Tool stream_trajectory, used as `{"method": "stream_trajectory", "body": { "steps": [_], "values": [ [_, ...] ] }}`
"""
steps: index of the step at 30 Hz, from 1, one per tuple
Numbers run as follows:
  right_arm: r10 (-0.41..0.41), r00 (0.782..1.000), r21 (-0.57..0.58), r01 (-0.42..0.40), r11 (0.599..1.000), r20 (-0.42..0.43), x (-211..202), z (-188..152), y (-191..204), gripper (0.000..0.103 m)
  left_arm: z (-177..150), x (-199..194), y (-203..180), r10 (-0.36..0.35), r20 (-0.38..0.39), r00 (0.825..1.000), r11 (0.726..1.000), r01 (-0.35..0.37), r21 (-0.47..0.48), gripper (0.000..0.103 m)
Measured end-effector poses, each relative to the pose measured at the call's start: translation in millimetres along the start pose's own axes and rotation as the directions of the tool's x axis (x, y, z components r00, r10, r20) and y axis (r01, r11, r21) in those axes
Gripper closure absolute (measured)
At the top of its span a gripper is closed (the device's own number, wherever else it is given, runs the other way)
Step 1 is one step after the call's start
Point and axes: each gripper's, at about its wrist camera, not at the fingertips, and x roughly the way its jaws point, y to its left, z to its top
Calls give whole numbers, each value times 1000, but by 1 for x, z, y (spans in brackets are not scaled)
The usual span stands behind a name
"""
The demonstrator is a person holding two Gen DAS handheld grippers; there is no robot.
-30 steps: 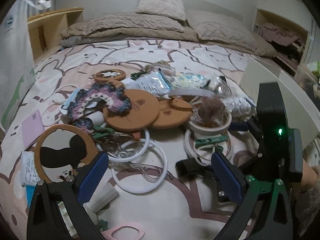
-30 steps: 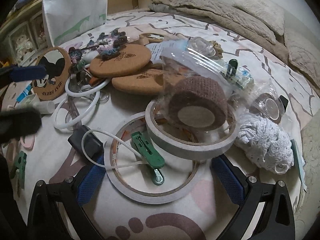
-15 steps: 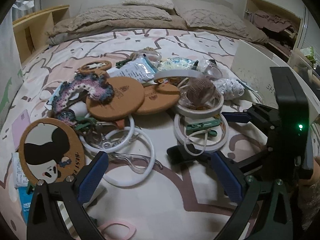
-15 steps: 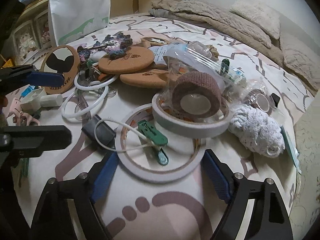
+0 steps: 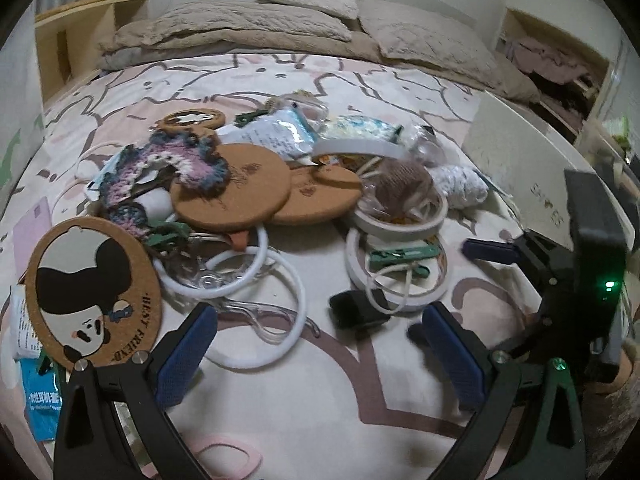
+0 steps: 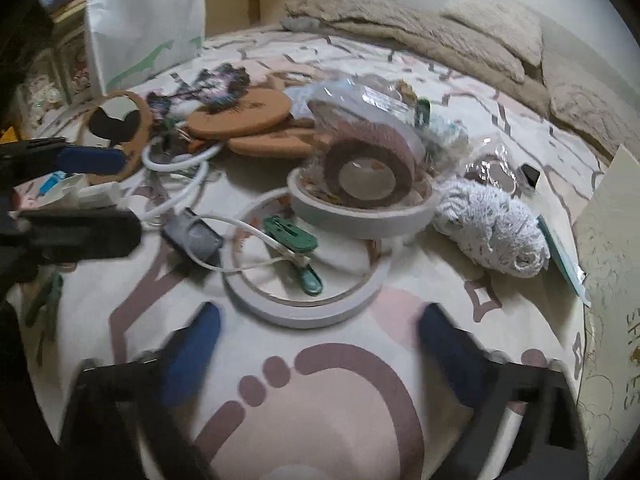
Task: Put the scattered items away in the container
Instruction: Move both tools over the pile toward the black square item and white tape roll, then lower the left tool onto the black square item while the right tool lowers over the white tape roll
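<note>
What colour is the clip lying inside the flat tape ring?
Green clip, clearest in the right wrist view.

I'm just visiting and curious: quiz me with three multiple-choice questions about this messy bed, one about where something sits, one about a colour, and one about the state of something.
1. Where does the green plastic clip lie?
A. inside the flat white tape ring
B. on the beige pillow
C. in the white paper bag

2. What colour are the two round cork mats?
A. blue
B. orange-brown
C. black

3. How does the left gripper stand?
A. shut on the clip
B. shut on a mat
C. open, holding nothing

Answers:
1. A, the clip rests on bedsheet enclosed by the ring.
2. B, both mats show a cork tan.
3. C, its blue pads stand apart over bare bedsheet.
</note>
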Motion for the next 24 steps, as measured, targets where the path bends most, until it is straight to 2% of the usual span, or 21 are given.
{"method": "stream_trajectory", "body": {
  "steps": [5, 11, 12, 13, 18, 24],
  "values": [
    [10, 999, -17, -10, 1000, -31, 14, 18, 0, 1, 3, 0, 10, -8, -5, 1000, 999, 8, -51, 0],
    [16, 1000, -95, -18, 995, -24, 23, 35, 5, 1, 0, 7, 10, 8, -42, 999, 999, -10, -34, 0],
    [21, 999, -98, -23, 995, -25, 25, 36, 5, 5, 0, 8, 10, 8, -46, 999, 1000, -9, -30, 0],
    [32, 999, -99, -34, 995, -26, 27, 36, 5, 9, 0, 8, 10, 9, -47, 999, 999, -10, -30, 0],
    [35, 999, -87, -35, 996, 0, 21, 28, 4, 10, 1, 10, 15, -9, -49, 999, 998, 6, -60, 0],
    [22, 1000, -73, -23, 997, -8, 8, 13, 2, 10, 0, 14, 8, -85, -67, 994, 994, 80, -72, 0]
  ]
}}
